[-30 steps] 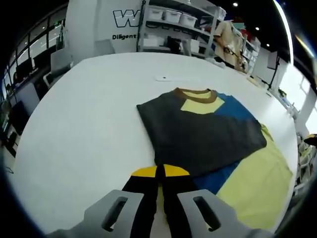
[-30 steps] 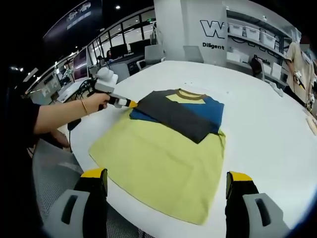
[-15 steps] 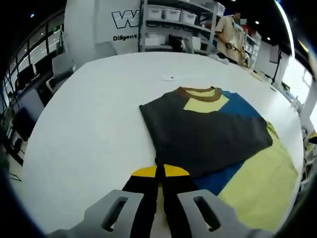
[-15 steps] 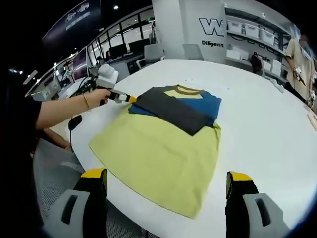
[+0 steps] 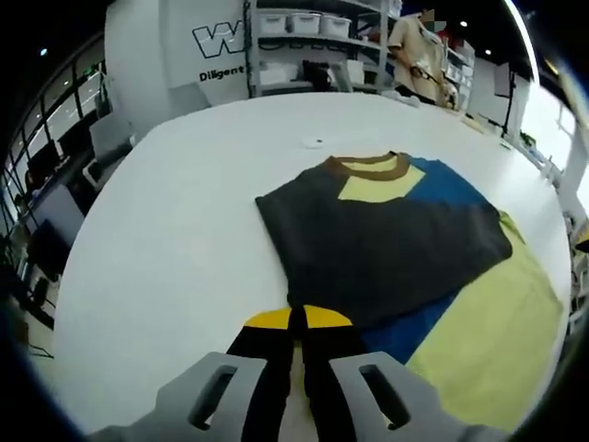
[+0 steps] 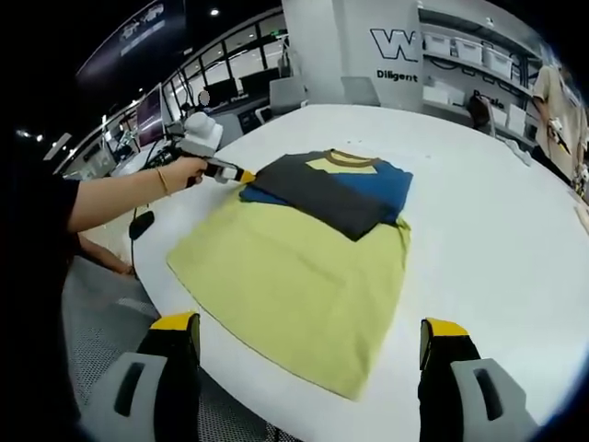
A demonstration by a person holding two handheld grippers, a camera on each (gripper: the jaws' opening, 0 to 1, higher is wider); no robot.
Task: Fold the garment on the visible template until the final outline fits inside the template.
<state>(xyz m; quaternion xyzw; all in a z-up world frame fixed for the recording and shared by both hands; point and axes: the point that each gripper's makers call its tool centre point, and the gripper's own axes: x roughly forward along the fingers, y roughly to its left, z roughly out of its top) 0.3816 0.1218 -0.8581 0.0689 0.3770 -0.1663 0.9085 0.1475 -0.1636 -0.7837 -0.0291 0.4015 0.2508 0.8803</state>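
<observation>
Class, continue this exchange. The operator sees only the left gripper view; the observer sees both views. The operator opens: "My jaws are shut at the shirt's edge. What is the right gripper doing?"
Observer: The right gripper is open, its jaws wide apart and holding nothing. It hangs at the near edge of the table.
Operator: My view cuts off the yellow part of the shirt. How does it lie?
Observer: The shirt's yellow lower half lies flat and unfolded, with its hem close to that table edge, just ahead of the right gripper.
</observation>
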